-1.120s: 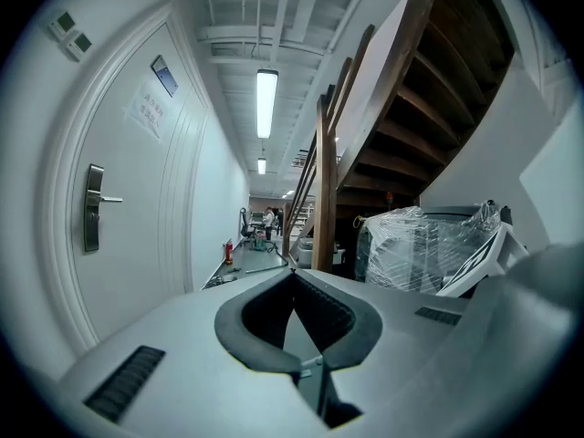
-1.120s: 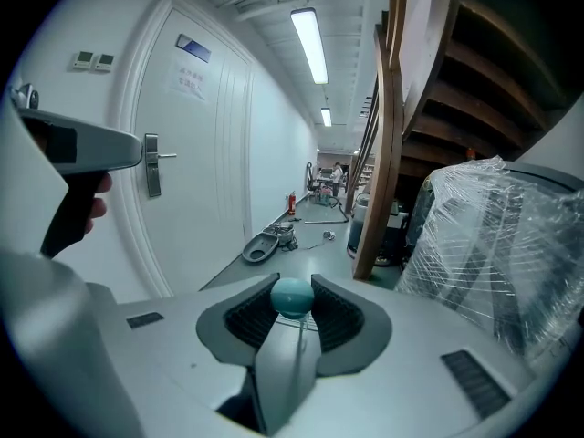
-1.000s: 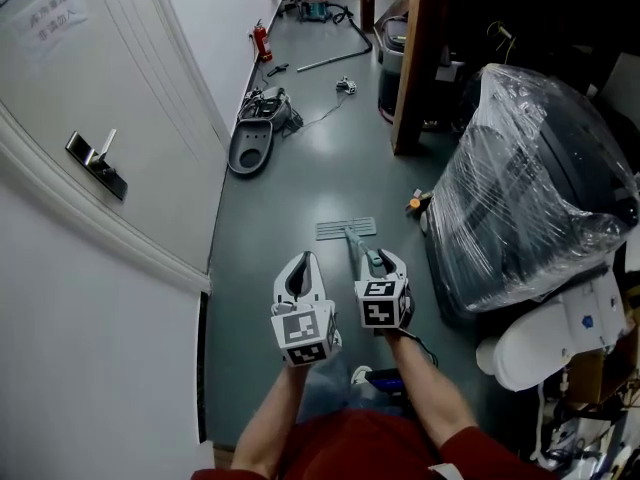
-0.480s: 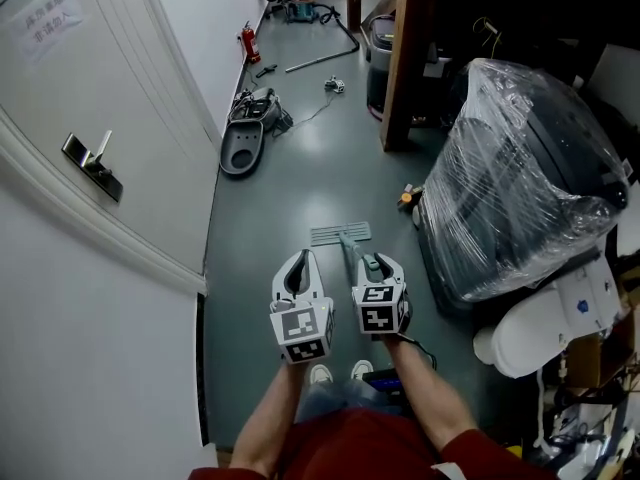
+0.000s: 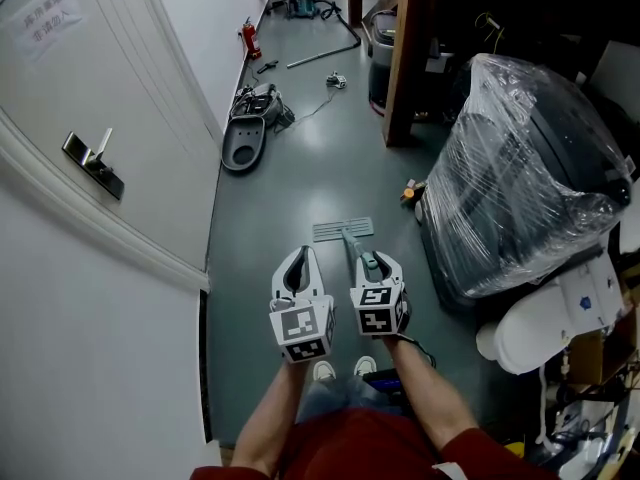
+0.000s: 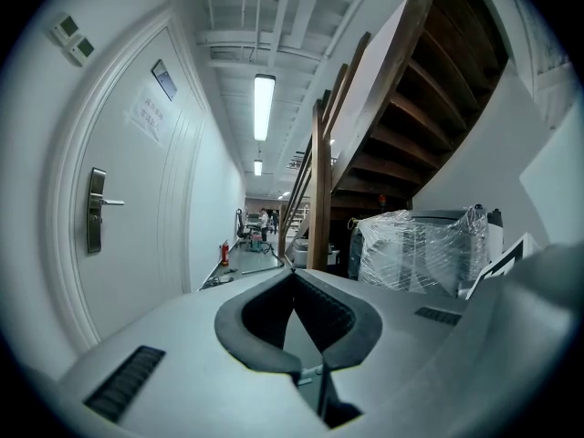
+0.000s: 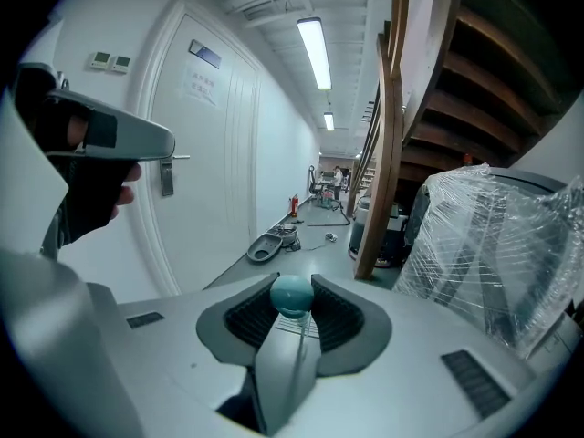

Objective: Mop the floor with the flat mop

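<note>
Grey flat mop [image 5: 343, 230] rests head-forward on the floor just ahead of the right gripper [image 5: 373, 264], which clamps its teal-tipped handle [image 7: 293, 296]; the left gripper [image 5: 298, 266], alongside, is closed on nothing.

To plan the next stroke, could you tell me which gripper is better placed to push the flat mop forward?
The right gripper: its fingers are shut on the mop handle, mop head on the floor ahead. The left gripper is shut and empty.

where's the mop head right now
In the head view, the mop head lies flat on the grey floor, just ahead of the right claw and left of the plastic-wrapped machine.
</note>
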Action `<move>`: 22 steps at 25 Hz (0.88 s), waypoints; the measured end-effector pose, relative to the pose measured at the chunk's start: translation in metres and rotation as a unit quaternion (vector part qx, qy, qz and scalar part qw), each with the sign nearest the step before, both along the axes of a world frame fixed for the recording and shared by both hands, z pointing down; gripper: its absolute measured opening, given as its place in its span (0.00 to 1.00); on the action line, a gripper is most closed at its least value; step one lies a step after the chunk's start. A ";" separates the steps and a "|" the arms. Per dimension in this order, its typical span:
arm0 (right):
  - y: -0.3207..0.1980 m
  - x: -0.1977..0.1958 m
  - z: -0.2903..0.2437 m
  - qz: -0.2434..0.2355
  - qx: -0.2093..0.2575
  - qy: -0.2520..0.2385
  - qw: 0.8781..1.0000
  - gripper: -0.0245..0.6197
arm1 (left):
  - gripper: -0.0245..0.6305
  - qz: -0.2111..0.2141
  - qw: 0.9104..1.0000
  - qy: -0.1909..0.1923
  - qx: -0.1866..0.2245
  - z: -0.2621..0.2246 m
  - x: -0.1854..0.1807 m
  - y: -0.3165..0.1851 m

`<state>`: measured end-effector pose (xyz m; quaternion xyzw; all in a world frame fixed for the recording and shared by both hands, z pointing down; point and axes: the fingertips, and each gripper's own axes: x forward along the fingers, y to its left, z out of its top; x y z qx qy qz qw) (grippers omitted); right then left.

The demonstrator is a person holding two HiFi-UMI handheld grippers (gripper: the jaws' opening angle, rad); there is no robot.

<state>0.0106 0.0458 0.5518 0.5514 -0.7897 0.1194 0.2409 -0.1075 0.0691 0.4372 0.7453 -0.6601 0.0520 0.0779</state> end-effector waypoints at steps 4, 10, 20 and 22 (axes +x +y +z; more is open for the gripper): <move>-0.003 0.005 -0.002 -0.006 0.010 0.007 1.000 0.22 | 0.06 -0.002 1.000 0.000 0.004 -0.002 0.007 -0.005; -0.001 0.021 0.007 -0.003 0.010 0.003 1.000 0.22 | 0.06 -0.001 1.000 -0.002 -0.001 0.003 0.023 -0.011; -0.036 0.040 0.024 -0.011 -0.016 0.001 1.000 0.22 | 0.06 -0.011 1.000 -0.009 -0.001 0.006 0.042 -0.037; -0.047 0.039 0.028 -0.013 -0.022 0.002 1.000 0.22 | 0.06 -0.013 1.000 -0.012 0.005 0.002 0.040 -0.048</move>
